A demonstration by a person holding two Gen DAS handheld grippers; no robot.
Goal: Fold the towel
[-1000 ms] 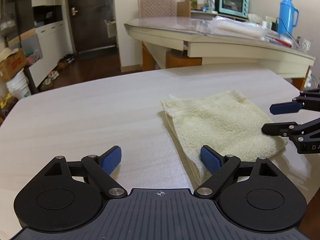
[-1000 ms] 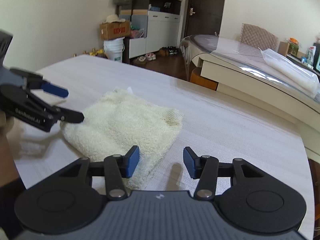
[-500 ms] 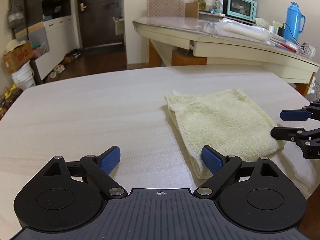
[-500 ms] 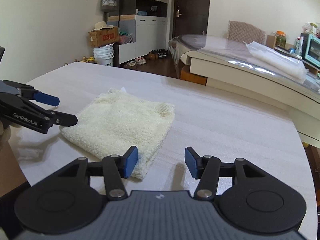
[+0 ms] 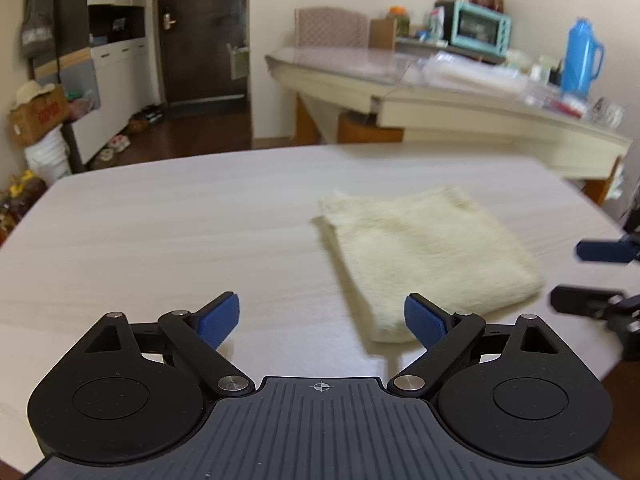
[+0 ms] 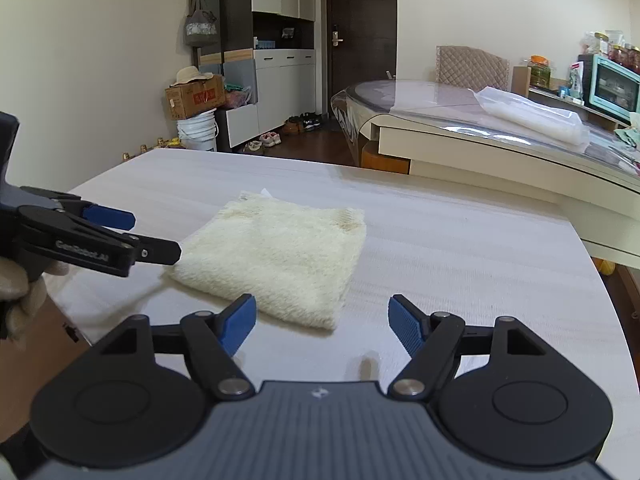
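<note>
While towel lies folded, pale wood-grain table otherwise bare.

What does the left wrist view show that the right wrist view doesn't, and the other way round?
Only the left wrist view shows the blue thermos on the far counter. Only the right wrist view shows the gloved hand holding the left gripper, and the hanging bag clearly. Both show the folded towel lying flat on the table, the teal toaster oven, and both grippers, the right gripper included, with jaws opening and nothing between them.
</note>
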